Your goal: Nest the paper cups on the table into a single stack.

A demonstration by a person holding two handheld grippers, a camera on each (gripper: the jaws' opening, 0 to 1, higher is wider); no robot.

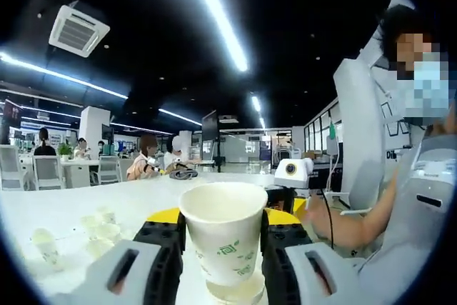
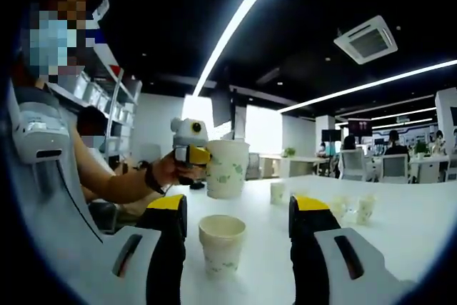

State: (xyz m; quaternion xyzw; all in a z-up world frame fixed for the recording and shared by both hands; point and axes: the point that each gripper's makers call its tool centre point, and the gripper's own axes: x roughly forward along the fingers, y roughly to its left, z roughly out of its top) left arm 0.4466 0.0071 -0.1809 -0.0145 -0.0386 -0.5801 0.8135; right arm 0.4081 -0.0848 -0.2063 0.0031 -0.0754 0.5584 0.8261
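**Left gripper holds a cup; right gripper open around a second cup**

Table (image 1: 86, 205): white, wide, runs across both views. Office hall behind it with chairs, seated people and ceiling light strips.

Person: sits just beside the table; one hand (image 2: 166, 169) grips the left gripper's handle in the right gripper view.

Left gripper (image 1: 223, 244): black jaws closed against both sides of a held cup (image 1: 225, 237), white with green print, upright, mouth open to the camera. In the right gripper view the same gripper (image 2: 191, 149) carries this cup (image 2: 227, 169) clear above the table.

Right gripper (image 2: 238, 223): jaws wide apart, yellow-tipped, nothing clamped. A second cup (image 2: 221, 244) stands upright on the table between the jaws, touching neither.

Loose cups (image 2: 353, 205): several small ones stand and lie farther out on the table, well apart from the second cup; also seen in the left gripper view (image 1: 100, 226).
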